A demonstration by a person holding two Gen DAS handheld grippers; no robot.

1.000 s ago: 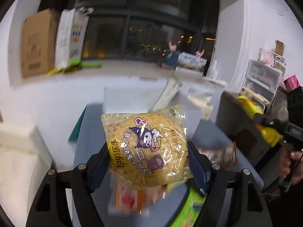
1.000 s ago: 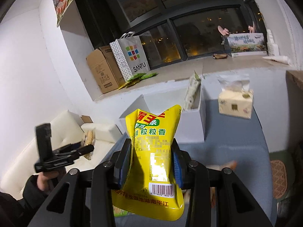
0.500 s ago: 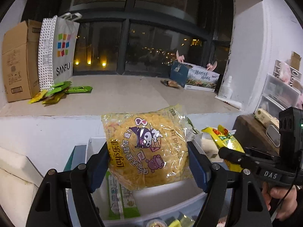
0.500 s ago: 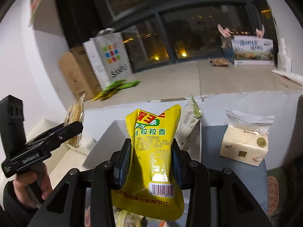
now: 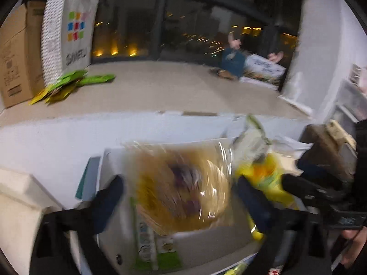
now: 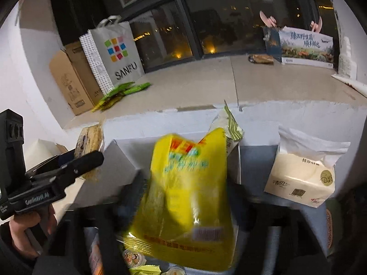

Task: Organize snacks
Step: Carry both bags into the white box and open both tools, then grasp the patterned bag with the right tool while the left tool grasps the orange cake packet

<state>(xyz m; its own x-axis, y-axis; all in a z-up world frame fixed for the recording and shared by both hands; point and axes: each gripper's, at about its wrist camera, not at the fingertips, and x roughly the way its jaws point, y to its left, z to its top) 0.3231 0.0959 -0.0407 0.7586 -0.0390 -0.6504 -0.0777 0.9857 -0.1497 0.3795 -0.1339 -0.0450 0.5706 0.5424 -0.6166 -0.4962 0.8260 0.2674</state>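
Since the half-second-earlier frames, both our tools had spread wide and both bags had started dropping. Our left tool [image 5: 179,197] stood open around the blurred corn-puff bag [image 5: 183,188], falling into the white box [image 5: 220,240]. Our right tool [image 6: 185,197] had likewise let go of the yellow snack bag [image 6: 185,183] above the same box [image 6: 128,155]. We judged it best to hold back until both settled. An upright green-and-white packet [image 6: 229,123] crowded the box's right corner; a tissue pack [image 6: 300,178] sat beside it on the worktop [image 6: 254,160].
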